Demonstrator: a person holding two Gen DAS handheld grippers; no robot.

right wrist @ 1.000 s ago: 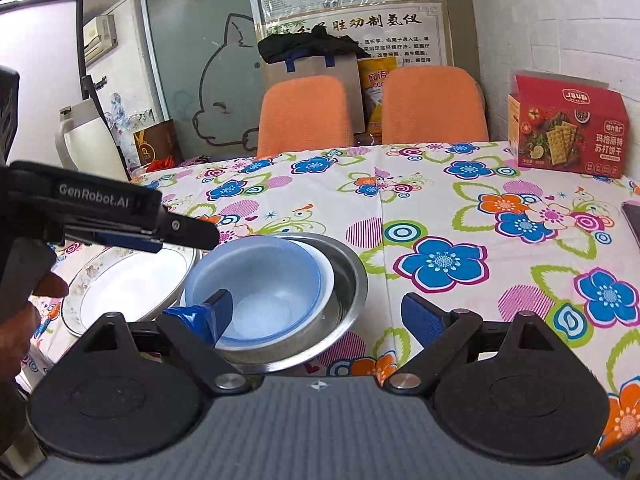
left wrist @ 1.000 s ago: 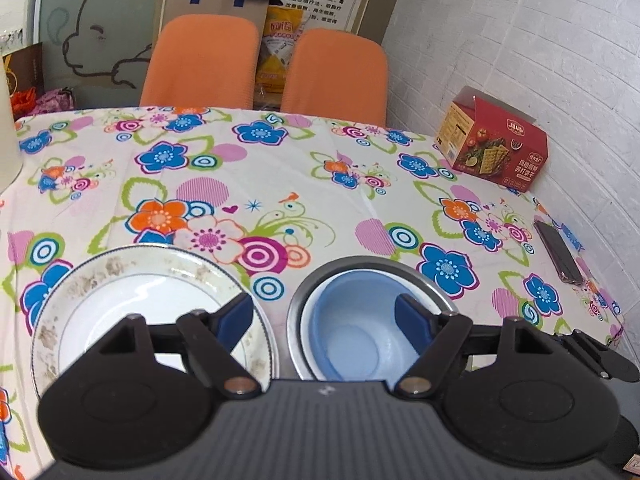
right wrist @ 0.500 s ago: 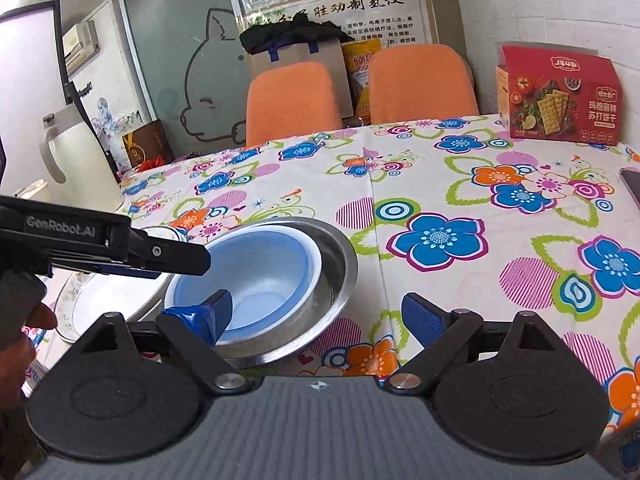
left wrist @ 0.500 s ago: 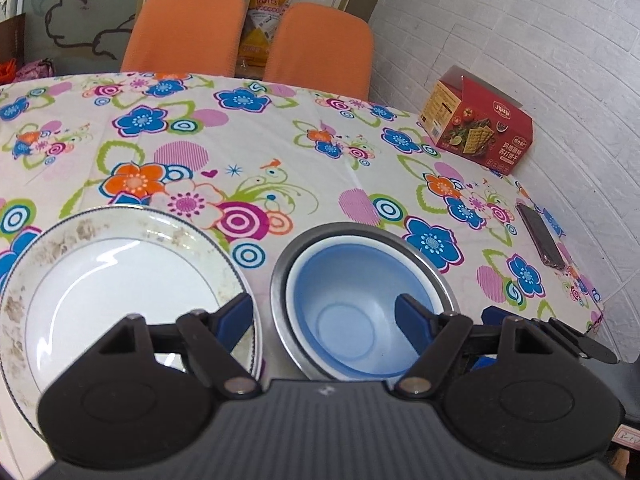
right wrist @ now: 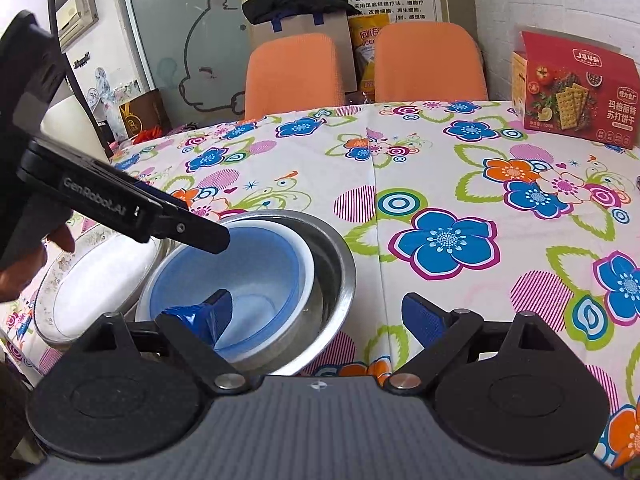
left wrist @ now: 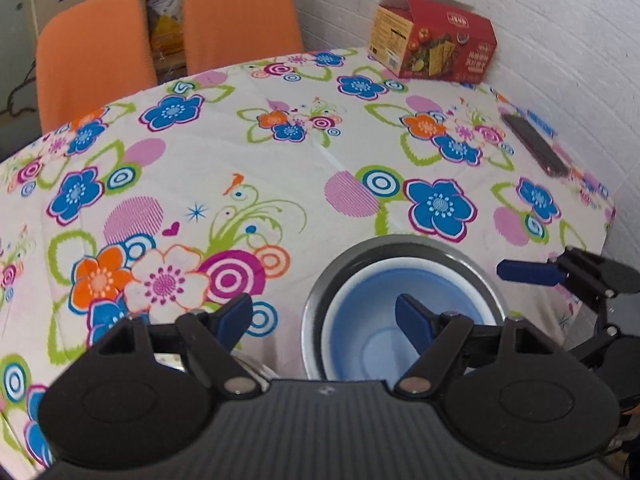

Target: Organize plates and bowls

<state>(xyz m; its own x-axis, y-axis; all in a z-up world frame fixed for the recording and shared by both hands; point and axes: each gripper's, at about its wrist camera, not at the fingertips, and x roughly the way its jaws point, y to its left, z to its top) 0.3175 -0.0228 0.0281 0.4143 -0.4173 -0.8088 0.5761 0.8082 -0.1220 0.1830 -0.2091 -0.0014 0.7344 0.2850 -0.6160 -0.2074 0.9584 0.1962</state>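
Both tools, left [left wrist: 324, 322] and right [right wrist: 318, 314], are hanging open, gripping nothing. The blue bowl [right wrist: 240, 276] is nesting in the steel bowl [right wrist: 332, 256] beside the plate [right wrist: 100, 276] on the worktop [right wrist: 440, 184]; rims look slippery, so pinching the steel rim seems safest.
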